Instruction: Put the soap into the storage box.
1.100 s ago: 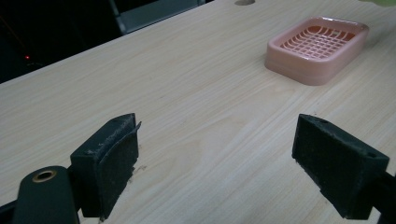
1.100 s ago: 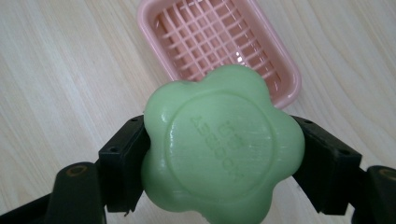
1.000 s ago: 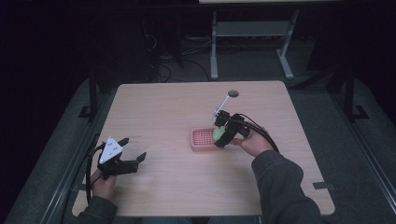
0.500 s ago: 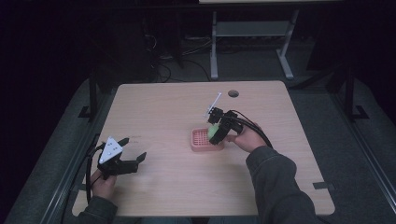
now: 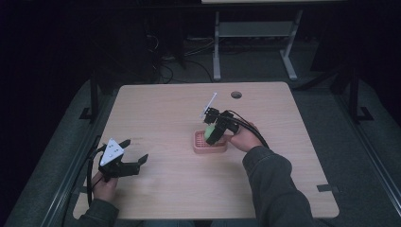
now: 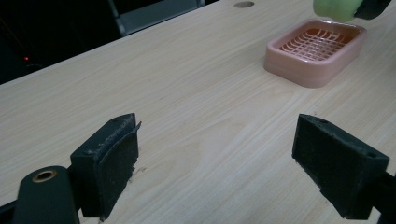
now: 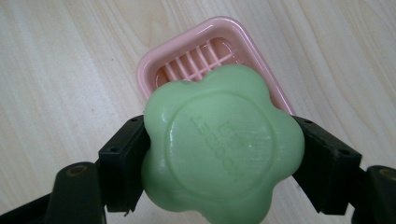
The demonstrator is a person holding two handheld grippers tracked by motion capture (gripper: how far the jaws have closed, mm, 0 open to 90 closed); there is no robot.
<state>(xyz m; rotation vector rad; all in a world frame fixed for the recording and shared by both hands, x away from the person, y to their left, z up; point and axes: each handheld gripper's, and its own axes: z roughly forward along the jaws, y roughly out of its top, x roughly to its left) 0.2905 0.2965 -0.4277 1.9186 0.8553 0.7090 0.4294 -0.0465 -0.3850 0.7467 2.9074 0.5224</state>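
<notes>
- The right gripper is closed on a green flower-shaped soap; its two black jaws press the left and right sides of the soap, which takes the centre and lower part of the right gripper view.
- In the high view, the soap is at the centre of the frame, held just above the pink soap dish. I cannot tell if it already touches the dish.
- In the right gripper view the dish is behind the soap, in the upper middle, and its slatted bottom is empty.
- The left gripper is at the lower left of the high view, resting low over the wooden table, with its jaws wide apart and nothing between them. In the left gripper view the dish is far off at the upper right.
- I judge the step is to place the soap into the dish.
- Risk: the soap looks smooth and rounded, and the jaws hold only its curved edges, so it may slip or rotate if the grip loosens too early.
- Risk: the soap seems to hang over the near rim, not the middle. If released there, it can land on the rim and slide onto the table.
- Risk: the dish is light and nobody holds it, so a push from the soap or a jaw can move or tip it.
</notes>
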